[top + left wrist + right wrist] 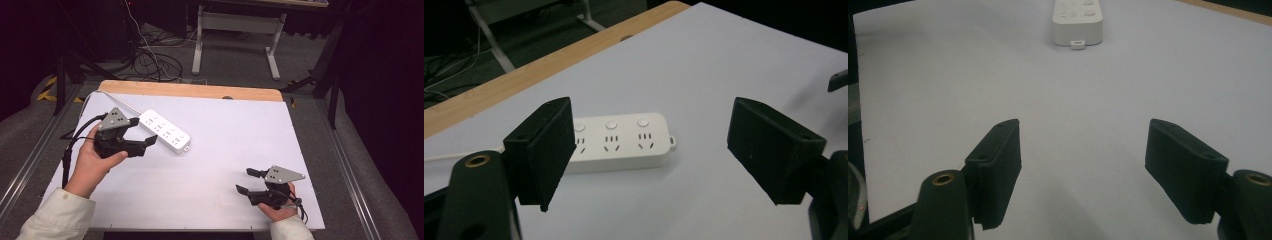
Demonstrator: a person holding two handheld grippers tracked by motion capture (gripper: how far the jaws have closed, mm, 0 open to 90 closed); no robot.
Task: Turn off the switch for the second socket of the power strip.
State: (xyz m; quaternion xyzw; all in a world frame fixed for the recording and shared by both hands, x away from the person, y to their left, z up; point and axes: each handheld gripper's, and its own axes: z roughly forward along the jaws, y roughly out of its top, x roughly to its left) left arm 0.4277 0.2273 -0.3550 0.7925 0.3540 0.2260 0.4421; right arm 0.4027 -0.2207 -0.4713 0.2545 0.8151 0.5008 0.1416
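Observation:
A white power strip [164, 131] with several sockets and round buttons lies slantwise on the white table, its cord running off to the far left. My left gripper [142, 131] hovers just left of the strip, open, its jaws on either side of the strip's near end without touching it. The left gripper view has the power strip [621, 141] lying a little beyond the spread jaws [651, 150]. My right gripper [249, 181] rests near the table's front right, open and holding nothing. Far ahead of its jaws [1083, 170] lies the end of the power strip [1078, 22].
The table [225, 150] has a white top with a wooden strip [190, 91] along its far edge. Beyond it are a grey floor, tangled cables [150, 55] and the white legs of another desk [235, 35]. Metal rails [350, 165] flank the table.

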